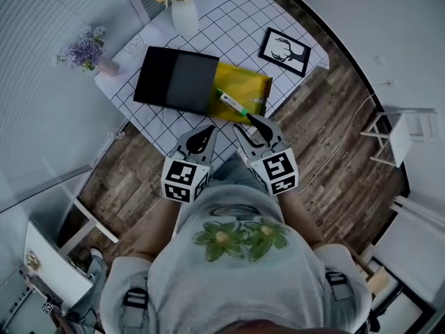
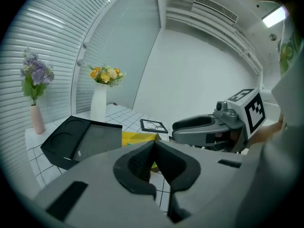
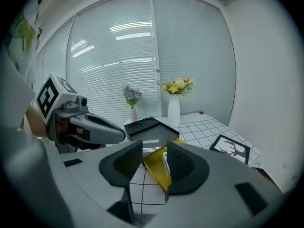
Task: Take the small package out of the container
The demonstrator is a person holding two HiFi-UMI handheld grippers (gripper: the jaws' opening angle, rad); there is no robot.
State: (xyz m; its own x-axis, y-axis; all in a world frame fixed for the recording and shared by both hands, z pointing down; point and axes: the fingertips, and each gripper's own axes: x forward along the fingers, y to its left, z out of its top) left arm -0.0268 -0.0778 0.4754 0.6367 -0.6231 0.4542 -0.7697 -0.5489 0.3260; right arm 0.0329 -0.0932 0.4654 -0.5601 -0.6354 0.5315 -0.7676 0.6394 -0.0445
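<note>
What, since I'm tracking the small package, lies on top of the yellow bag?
The small green-and-white package lies on the yellow bag. The black container covers the bag's left edge, so that part is hidden.

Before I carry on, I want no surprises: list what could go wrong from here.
The right claw stands open close to the small package, which lies on the yellow pouch; closing might pinch the pouch too. Both sit near the table edge, so a nudge could push them off.
</note>
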